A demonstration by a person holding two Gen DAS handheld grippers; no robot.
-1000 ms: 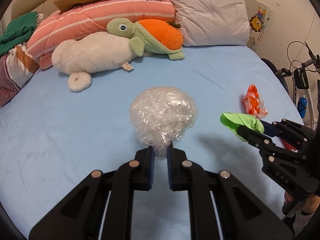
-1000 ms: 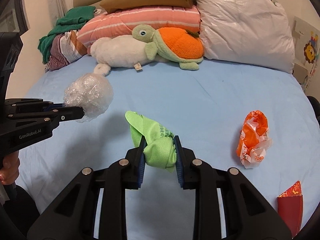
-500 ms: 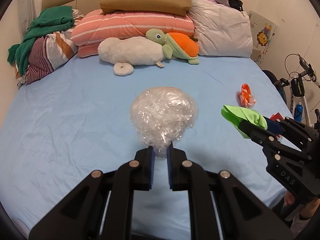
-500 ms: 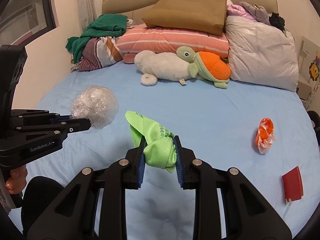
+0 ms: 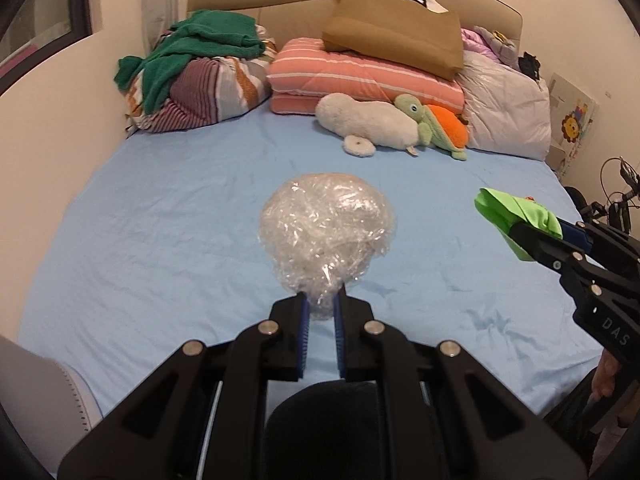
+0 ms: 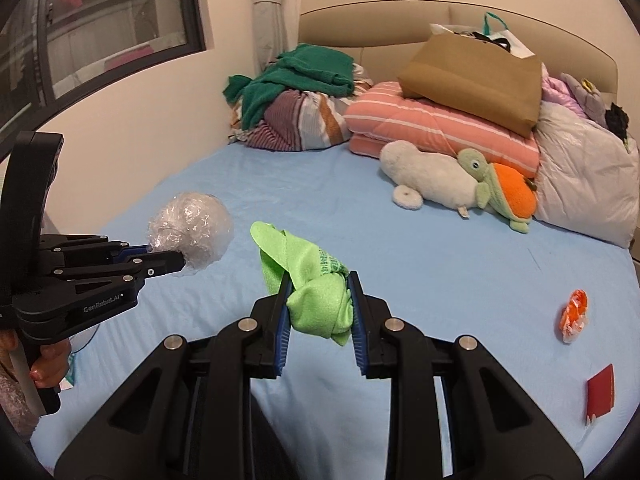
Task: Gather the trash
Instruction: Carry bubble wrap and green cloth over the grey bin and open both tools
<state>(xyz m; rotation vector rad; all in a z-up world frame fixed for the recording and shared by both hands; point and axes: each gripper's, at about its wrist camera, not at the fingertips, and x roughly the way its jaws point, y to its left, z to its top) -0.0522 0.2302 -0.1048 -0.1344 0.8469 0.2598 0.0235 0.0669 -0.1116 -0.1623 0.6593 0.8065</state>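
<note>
Left wrist view: left gripper [image 5: 320, 304] fingers clamped on clear plastic wad [image 5: 326, 232], right gripper [image 6: 318, 306] fingers on green wrapper [image 6: 316, 300].

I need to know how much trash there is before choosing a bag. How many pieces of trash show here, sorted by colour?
Clear: 1, the plastic wrap ball held in the left gripper
Green: 1, the green wrapper held in the right gripper
Orange and white: 1, the crumpled wrapper on the bed
Red: 1, the red packet on the bed
Total: 4
</note>
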